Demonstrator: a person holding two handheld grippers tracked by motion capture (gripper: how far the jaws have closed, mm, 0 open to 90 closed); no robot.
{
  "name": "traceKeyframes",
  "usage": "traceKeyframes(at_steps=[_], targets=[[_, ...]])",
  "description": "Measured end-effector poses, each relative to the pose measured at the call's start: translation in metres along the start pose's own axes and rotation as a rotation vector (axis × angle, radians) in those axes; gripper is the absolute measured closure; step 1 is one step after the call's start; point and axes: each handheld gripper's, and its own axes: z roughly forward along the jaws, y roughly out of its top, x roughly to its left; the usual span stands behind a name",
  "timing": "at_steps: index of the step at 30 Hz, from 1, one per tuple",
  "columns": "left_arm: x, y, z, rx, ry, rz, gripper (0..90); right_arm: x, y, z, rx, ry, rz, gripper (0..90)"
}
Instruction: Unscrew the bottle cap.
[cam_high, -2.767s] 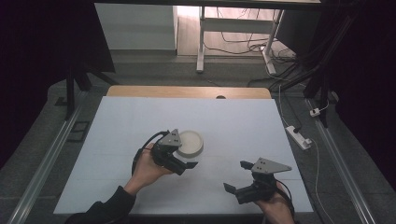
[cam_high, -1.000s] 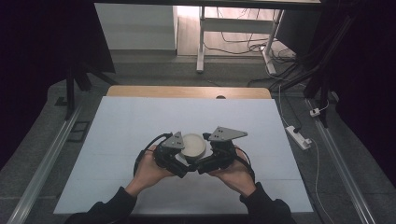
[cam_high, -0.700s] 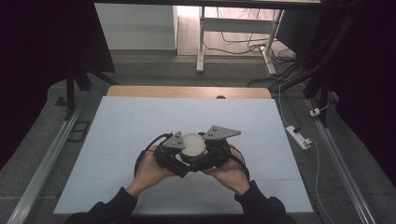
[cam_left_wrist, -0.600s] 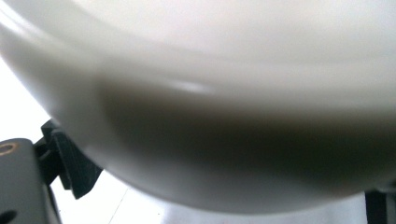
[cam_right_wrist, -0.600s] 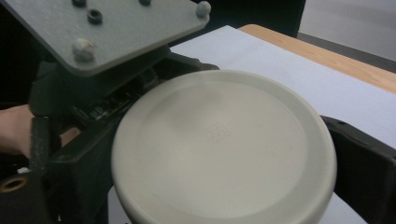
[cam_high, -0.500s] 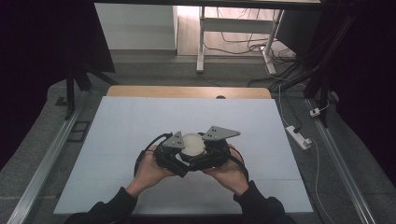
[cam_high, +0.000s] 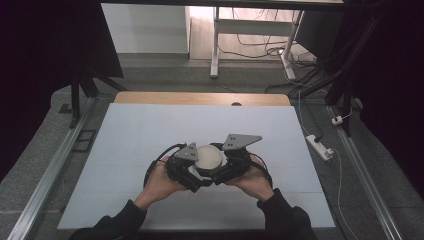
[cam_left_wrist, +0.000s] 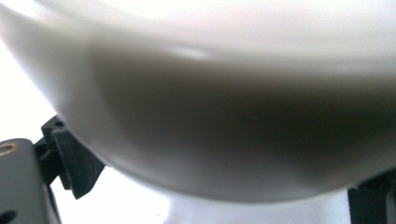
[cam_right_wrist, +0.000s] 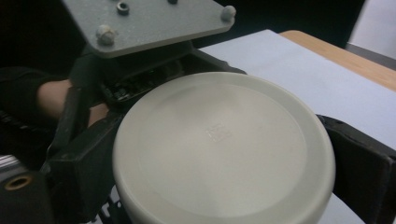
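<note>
My two hands sit close together at the near middle of the counter, a pale blue-white sheet over a wooden top. My left hand-held gripper holds the round, off-white plastic container; in the left gripper view its curved wall presses right up against the camera, with one black jaw just visible at seven o'clock. My right hand-held gripper comes in from three o'clock. In the right gripper view its jaws stand wide, one on each side of the container's flat round lid, close to its rim; I cannot tell whether they are touching it yet.

The container lies dead ahead of the right hand-held gripper, between its jaws, with its axis upright and no long side to favour. I judge the coming move depends on closing squarely across the lid's width while the left keeps the body steady.

A small embossed square mark sits near the lid's centre; it is too faint to read. Printed letters at the bottom edge below the lid are partly hidden and unreadable.

At twelve o'clock, the counter's wooden far edge shows.
</note>
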Motion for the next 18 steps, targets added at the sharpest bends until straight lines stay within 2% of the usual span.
traceKeyframes(at_steps=[5,9,12,14,16,18], targets=[[-0.001,0.001,0.0,-0.001,-0.032,0.016,7.6,-0.011,-0.003,-0.004,-0.018,0.116,-0.021,6.8],[-0.002,0.001,0.001,0.003,-0.039,0.025,7.6,-0.014,-0.005,-0.004,-0.021,0.162,-0.046,6.8],[-0.001,0.0,0.0,0.002,-0.029,0.02,7.6,-0.013,-0.005,-0.003,-0.025,0.154,-0.043,6.6],[0.0,0.0,-0.001,-0.003,-0.012,0.015,7.6,-0.011,-0.004,-0.002,-0.026,0.124,-0.022,5.3],[0.0,0.0,-0.002,-0.012,-0.003,0.004,7.6,-0.008,-0.002,-0.001,-0.02,0.083,-0.014,0.1],[0.001,-0.001,-0.005,-0.035,0.018,-0.027,7.6,-0.005,0.001,0.0,-0.012,0.038,-0.012,0.0]])
